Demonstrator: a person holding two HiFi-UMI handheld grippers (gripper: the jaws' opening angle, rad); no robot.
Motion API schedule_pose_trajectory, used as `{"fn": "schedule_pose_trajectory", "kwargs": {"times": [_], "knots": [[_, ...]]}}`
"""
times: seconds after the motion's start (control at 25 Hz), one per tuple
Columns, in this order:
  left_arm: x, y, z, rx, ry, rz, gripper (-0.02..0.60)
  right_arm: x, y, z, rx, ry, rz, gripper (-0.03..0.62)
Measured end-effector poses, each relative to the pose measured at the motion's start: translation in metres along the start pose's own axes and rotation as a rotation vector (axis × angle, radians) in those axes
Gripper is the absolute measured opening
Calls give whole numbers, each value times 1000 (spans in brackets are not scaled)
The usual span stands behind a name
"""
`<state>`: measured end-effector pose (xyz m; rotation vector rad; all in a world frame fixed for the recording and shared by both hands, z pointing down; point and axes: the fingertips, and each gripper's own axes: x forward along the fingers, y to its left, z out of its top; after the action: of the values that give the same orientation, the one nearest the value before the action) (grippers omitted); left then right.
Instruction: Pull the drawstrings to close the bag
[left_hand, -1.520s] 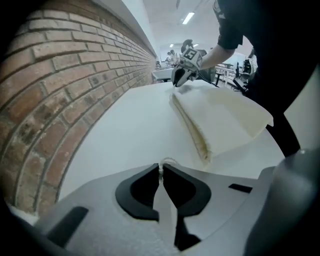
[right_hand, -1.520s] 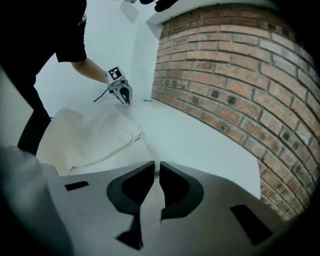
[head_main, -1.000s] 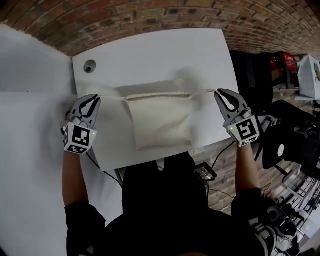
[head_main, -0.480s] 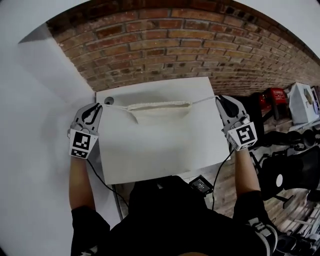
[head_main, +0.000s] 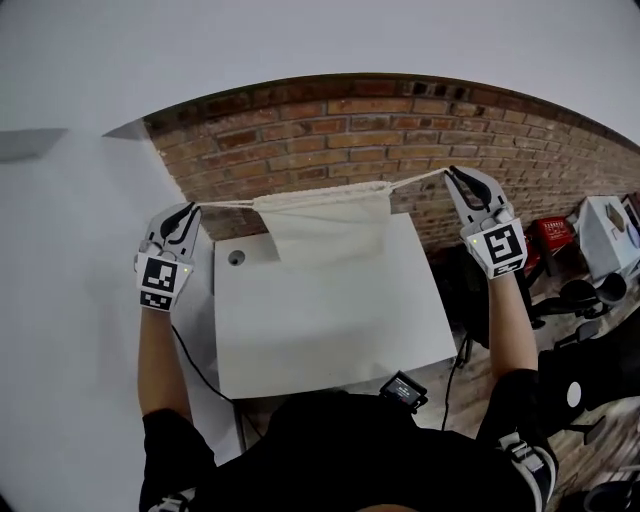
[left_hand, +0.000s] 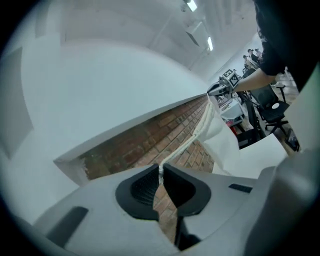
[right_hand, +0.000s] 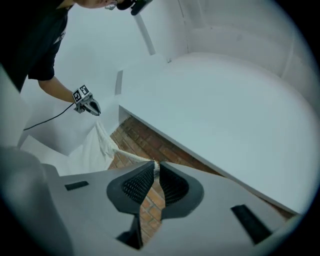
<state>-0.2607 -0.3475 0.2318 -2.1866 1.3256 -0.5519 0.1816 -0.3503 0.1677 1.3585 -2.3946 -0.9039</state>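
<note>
Left gripper (head_main: 188, 210): jaws clenched on the end of the left cord (head_main: 225, 204); in its own view the cord (left_hand: 182, 147) runs out straight from between the pads.
Right gripper (head_main: 455, 172): jaws pinched on the right cord (head_main: 415, 179), held a little higher than the left gripper.
Cords: both taut, pulled outward in opposite directions, close to one straight line.
Bag (head_main: 330, 225): hangs in the air between the two grippers, clear above the table (head_main: 330, 330), in front of the brick wall (head_main: 330, 130).
Pointing: mouth up, bottom hanging down toward the table.
Long axis: the top hem runs left to right along the cords, tilted up slightly toward the right gripper; the steep view foreshortens the body, so its length against its width cannot be told.
Done: both cords gripped and tensioned, bag lifted by them.
Left: the hem looks only lightly puckered and about as wide as the body, so I judge the mouth is not yet cinched; more outward pull seems needed.
</note>
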Motion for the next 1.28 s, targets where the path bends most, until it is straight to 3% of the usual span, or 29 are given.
{"fn": "schedule_pose_trajectory", "kwargs": {"times": [0.24, 0.56, 0.8, 1.28], "knots": [[-20, 39, 65, 65, -66, 102, 38, -10, -50, 55, -96, -80, -51, 41], [-38, 81, 128, 117, -79, 226, 40, -17, -83, 102, -203, -151, -127, 41], [-46, 84, 144, 170, -97, 266, 38, -22, -89, 100, -184, -156, -140, 41], [-70, 95, 146, 179, -80, 391, 38, -38, -95, 97, -90, -211, -209, 40]]}}
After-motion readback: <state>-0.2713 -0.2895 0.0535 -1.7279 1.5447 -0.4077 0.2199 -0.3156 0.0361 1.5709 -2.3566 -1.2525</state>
